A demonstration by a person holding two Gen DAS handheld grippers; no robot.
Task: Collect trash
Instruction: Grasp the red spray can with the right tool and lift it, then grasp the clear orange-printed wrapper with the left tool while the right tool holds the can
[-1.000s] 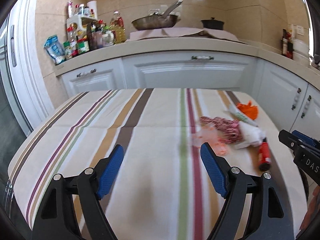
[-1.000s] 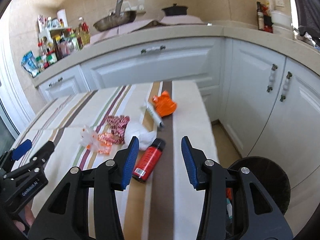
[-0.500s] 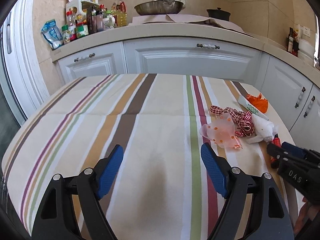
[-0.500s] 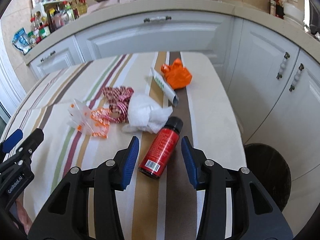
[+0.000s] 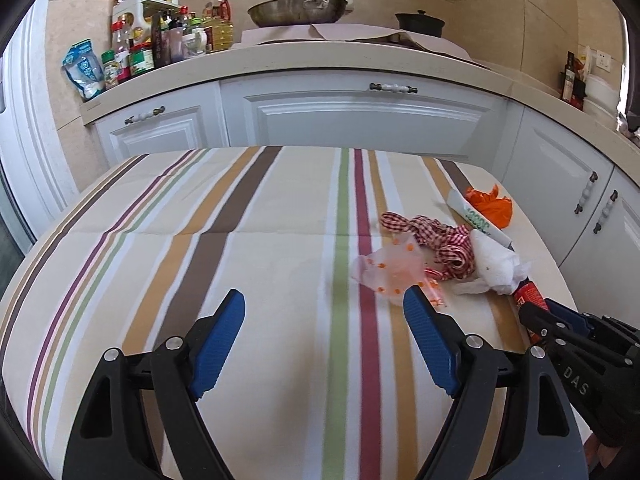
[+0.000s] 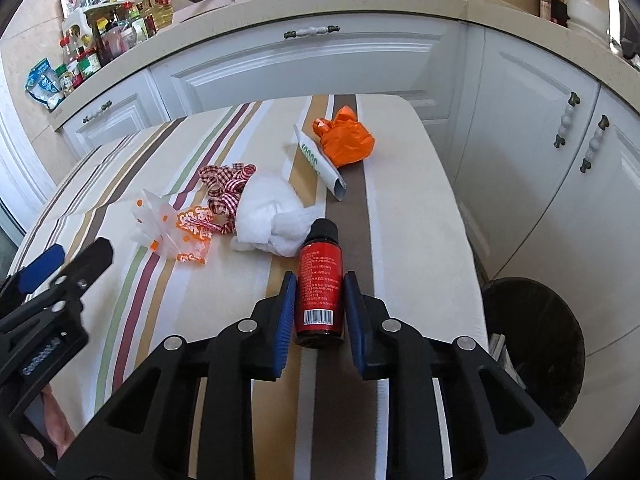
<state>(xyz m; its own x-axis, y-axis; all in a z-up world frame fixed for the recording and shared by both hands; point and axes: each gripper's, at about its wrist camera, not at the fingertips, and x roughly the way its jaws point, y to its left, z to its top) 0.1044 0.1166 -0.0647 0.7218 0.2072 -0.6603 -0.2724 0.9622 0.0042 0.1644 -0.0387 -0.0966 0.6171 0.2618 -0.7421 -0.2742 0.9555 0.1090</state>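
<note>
Right tool [image 6: 319, 300] low over table, fingers straddling the red bottle [image 6: 320, 280]

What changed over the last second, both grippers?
The right gripper moved forward and down over the red bottle, and its jaws narrowed to bracket the bottle's sides; whether they touch it is unclear. The left gripper stayed open and empty over the striped tablecloth. The tissue, ribbon and wrappers kept their places.
</note>
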